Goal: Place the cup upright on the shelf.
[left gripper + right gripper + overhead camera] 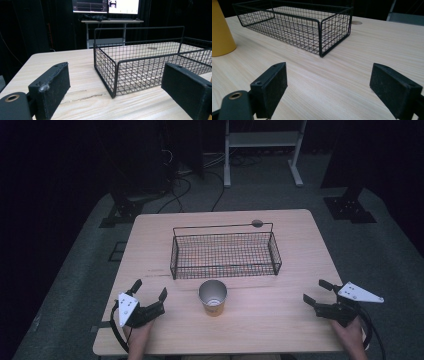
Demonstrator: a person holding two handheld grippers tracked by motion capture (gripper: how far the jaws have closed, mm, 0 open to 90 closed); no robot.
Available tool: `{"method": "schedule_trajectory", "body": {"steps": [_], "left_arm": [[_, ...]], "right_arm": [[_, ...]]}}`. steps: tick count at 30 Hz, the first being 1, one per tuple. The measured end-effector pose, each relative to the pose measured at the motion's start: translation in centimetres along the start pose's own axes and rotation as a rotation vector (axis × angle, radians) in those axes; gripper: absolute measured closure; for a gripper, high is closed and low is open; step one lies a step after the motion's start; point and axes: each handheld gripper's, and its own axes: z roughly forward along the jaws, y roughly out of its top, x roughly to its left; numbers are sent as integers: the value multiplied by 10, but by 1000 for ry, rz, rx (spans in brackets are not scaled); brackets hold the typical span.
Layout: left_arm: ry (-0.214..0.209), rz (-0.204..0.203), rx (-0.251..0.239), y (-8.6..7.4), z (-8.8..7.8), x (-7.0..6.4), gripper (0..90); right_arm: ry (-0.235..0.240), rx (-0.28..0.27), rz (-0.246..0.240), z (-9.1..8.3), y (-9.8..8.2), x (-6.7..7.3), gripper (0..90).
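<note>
High view, table: a pale wooden table (280, 320) stood on grey carpet, with dark surroundings behind it.
High view, basket: a black wire basket (225, 254) sat at the middle of the tabletop, toward the far side, its thin handle bar raised along the far edge.
High view, cup: a yellow cup (213, 297) with a silvery inside stood upright just in front of the basket's near wall, close to it, between the two grippers.
High view, left gripper: the left gripper (150, 289) rested near the front left corner, well apart from the cup, its jaws spread and holding nothing.
High view, right gripper: the right gripper (316, 291) lay near the front right edge, also well apart from the cup, jaws spread and empty.
Left gripper view, jaws: the two black jaws stood wide apart over bare wood.
Left gripper view, basket: the basket's near corner (115, 75) faced the camera; a desk with lit screens (105, 5) stood beyond the table.
Right gripper view, jaws: both jaws were spread over the tabletop, nothing between them.
Right gripper view, cup: the cup's yellow side (220, 32) showed at the left edge, standing on the wood, with the basket (322, 32) beyond it.
</note>
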Motion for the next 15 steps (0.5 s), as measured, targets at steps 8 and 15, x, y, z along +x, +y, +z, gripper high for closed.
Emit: {"method": "schedule_trajectory", "body": {"steps": [8, 15], "left_arm": [[-19, 9, 0, 0, 0, -3, 73], [-52, 18, -2, 1, -2, -6, 73]], "right_arm": [[-1, 1, -4, 0, 0, 0, 134], [-5, 11, -8, 1, 0, 1, 134]]}}
